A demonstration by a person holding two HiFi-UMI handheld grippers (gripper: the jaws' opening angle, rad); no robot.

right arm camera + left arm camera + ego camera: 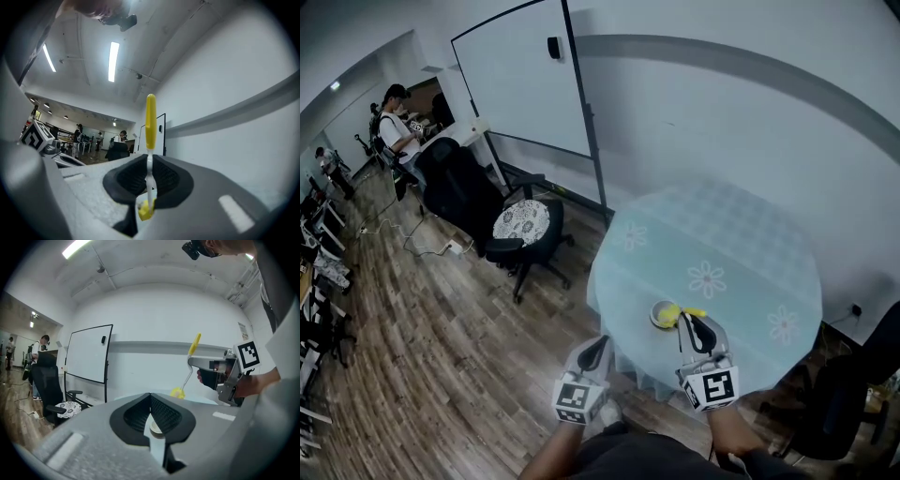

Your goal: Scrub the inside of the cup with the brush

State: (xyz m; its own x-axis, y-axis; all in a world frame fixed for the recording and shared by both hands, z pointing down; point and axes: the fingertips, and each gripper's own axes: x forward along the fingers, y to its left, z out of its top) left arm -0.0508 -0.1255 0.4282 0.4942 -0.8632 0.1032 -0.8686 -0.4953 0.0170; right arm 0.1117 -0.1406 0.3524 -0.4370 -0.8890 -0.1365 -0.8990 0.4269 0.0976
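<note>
A small pale cup stands near the front edge of the round table, which has a light blue flowered cloth. My right gripper is shut on the brush: the yellow handle sticks up past the jaws, and the yellow head lies against the cup's right side. Whether it is inside the cup I cannot tell. In the left gripper view, the brush hangs from the right gripper. My left gripper is off the table's front left edge, shut on nothing. The cup shows through the slit below its pads.
A black office chair with a patterned cushion stands left of the table. A whiteboard on a stand is behind it. Another dark chair is at the lower right. People work at desks far left. Cables lie on the wooden floor.
</note>
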